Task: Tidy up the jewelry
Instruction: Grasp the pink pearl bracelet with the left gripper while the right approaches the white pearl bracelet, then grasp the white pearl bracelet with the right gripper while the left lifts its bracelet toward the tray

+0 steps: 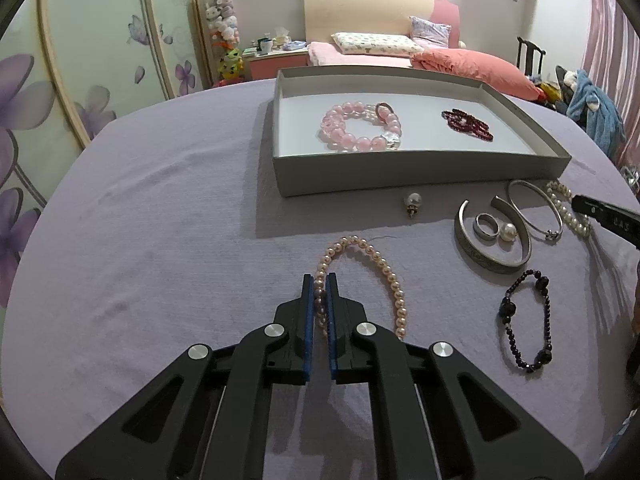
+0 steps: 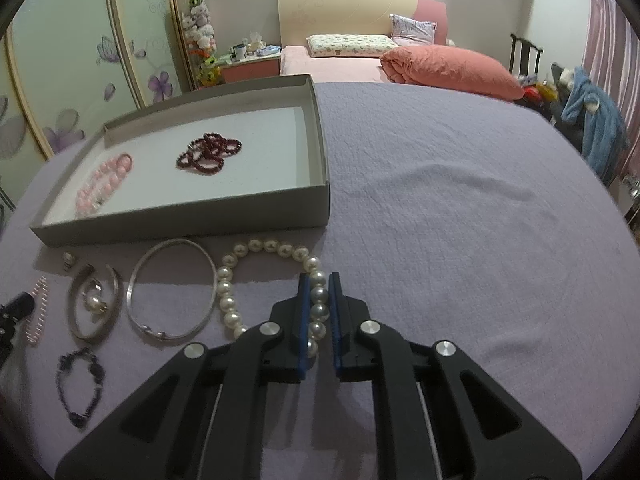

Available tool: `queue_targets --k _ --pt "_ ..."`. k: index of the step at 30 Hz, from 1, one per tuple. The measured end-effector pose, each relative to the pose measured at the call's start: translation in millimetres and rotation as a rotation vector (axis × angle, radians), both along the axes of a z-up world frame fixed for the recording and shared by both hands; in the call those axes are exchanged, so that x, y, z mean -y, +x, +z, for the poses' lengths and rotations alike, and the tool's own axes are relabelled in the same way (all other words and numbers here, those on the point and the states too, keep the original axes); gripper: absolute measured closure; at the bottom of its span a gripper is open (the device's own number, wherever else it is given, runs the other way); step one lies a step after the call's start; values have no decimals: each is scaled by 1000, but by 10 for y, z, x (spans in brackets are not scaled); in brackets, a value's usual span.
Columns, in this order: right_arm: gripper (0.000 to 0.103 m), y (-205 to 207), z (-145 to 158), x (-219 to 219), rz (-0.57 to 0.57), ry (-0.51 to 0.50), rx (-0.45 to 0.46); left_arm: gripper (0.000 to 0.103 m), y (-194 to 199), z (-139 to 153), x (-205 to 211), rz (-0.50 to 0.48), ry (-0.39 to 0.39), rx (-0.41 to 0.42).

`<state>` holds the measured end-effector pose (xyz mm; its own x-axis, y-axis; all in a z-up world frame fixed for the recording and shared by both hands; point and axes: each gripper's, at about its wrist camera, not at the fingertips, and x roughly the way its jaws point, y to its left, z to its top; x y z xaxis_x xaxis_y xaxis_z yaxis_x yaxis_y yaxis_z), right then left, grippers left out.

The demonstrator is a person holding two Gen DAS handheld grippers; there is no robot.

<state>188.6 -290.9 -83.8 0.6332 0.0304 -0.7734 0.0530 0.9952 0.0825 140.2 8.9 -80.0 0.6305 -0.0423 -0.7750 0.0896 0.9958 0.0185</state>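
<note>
A grey box (image 1: 400,172) (image 2: 184,222) on the purple cloth holds a pink bead bracelet (image 1: 360,128) (image 2: 106,182) and a dark red bead bracelet (image 1: 467,124) (image 2: 210,152). My left gripper (image 1: 320,280) is shut on a pink pearl bracelet (image 1: 376,260) lying on the cloth. My right gripper (image 2: 319,278) is shut on a white pearl bracelet (image 2: 256,246) (image 1: 568,210), also on the cloth.
Loose on the cloth lie a pearl earring (image 1: 412,202), a wide silver cuff (image 1: 494,236) (image 2: 94,304) around a ring (image 1: 486,226) and a pearl (image 1: 509,232), a thin silver bangle (image 1: 536,210) (image 2: 172,292), and a dark bead bracelet (image 1: 528,320) (image 2: 80,384). A bed stands behind.
</note>
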Motion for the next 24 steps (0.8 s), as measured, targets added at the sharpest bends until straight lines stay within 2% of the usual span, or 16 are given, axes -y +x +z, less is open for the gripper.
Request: queue_targets --k 5,11,18,24 --pt "93 -164 198 -7 7 66 91 97 -53 88 -105 18 -59 33" --pt "93 -362 433 -89 28 172 180 97 -164 304 -157 27 -126 120" --pt "93 -553 542 -211 45 264 233 97 -243 434 -108 35 -154 183" --pt "93 -685 626 -318 61 289 275 97 -308 493 -42 40 -163 223"
